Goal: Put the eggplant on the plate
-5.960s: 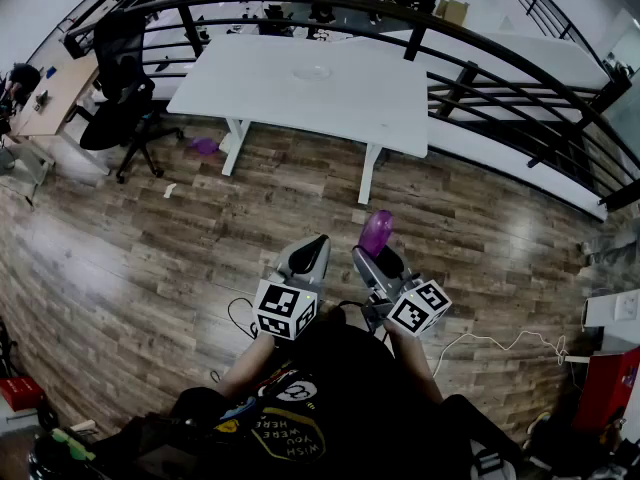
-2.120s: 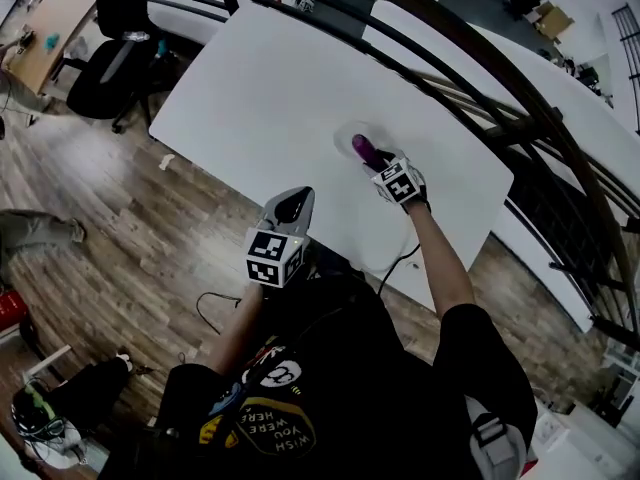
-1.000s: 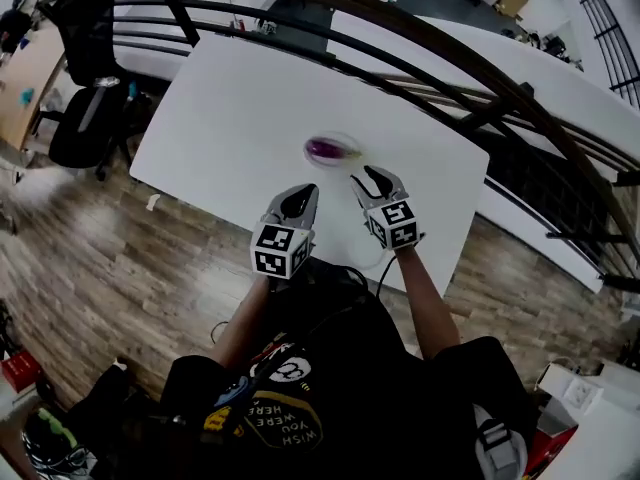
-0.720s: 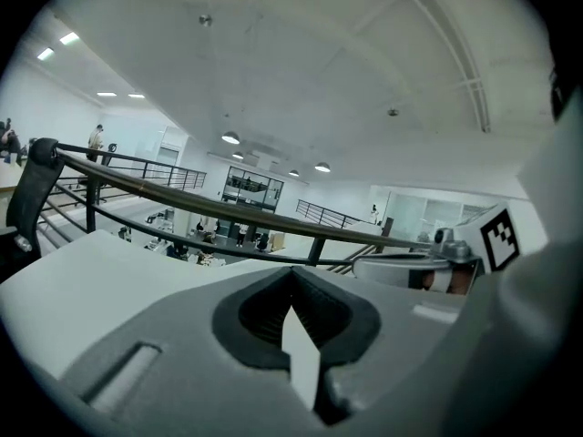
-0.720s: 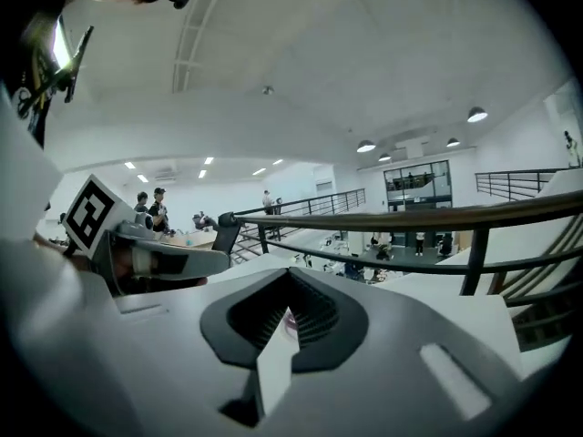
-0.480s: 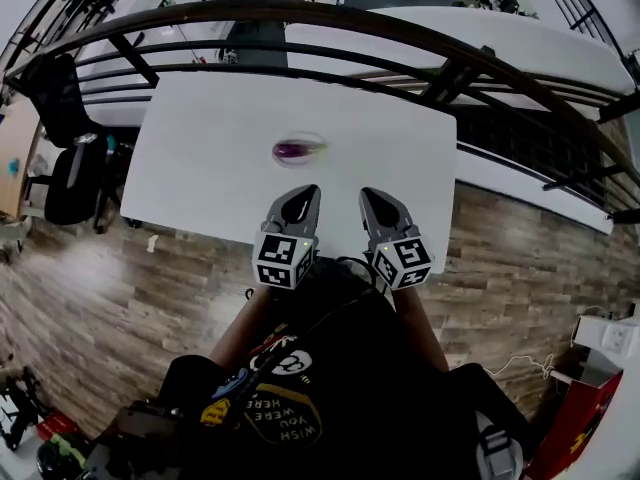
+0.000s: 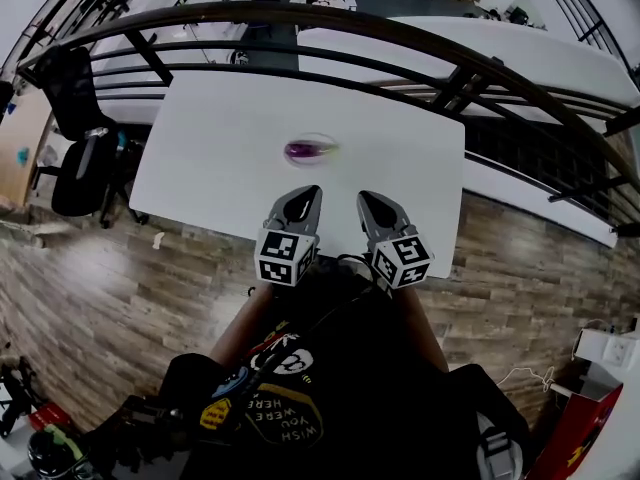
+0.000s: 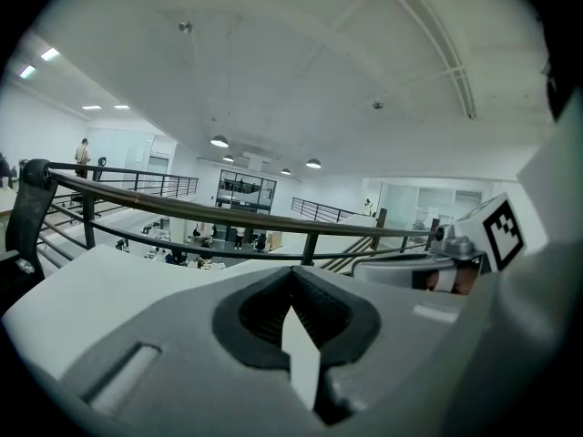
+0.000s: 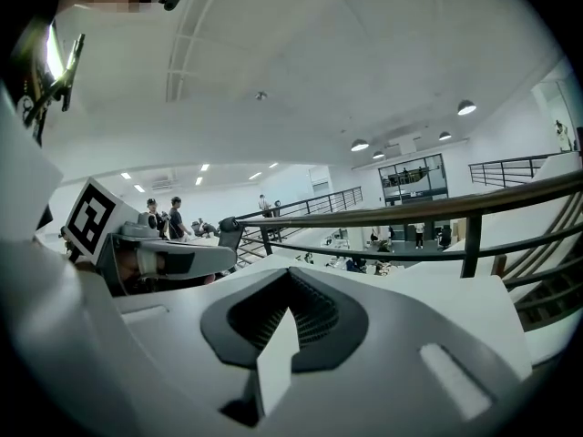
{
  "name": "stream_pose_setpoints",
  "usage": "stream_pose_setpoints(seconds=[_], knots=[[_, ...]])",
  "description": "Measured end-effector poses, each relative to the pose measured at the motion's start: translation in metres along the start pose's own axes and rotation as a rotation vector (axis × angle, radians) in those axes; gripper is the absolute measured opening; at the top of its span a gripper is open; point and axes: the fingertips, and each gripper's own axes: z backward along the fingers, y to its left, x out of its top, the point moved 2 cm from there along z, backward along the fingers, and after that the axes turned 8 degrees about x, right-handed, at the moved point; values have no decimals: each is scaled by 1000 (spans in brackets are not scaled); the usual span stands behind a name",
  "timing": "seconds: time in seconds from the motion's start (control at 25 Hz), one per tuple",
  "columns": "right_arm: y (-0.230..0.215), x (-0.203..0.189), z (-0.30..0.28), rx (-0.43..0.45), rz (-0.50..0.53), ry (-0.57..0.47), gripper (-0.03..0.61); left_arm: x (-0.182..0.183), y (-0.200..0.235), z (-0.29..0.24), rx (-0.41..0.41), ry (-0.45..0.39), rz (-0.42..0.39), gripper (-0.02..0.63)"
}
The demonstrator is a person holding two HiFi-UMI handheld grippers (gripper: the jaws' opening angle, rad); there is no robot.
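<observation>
The purple eggplant [image 7: 311, 150] lies on a pale plate [image 7: 325, 139] in the middle of the white table [image 7: 210, 138]. Both grippers hover side by side over the table's near edge, short of the plate and apart from it. My left gripper [image 7: 307, 193] is shut and empty; in the left gripper view its jaws [image 8: 293, 280] meet with nothing between them. My right gripper [image 7: 367, 199] is likewise shut and empty, its jaws [image 9: 287, 285] pressed together. Neither gripper view shows the eggplant or the plate.
A dark curved railing [image 7: 400, 28] runs behind the table's far edge. A black office chair [image 7: 75, 158] stands on the wooden floor [image 7: 150, 298] to the left. A red box [image 7: 585, 438] sits at the lower right.
The right gripper carried the eggplant to the plate, let it go, drew back toward the table's near edge and closed empty. The left gripper stayed shut beside it.
</observation>
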Motion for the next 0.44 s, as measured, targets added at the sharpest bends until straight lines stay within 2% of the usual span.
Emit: stream_pose_setpoints(seconds=[0.44], knots=[[15,3,-12,42,-10,11,0,-5,13,11,18,16,2,5]])
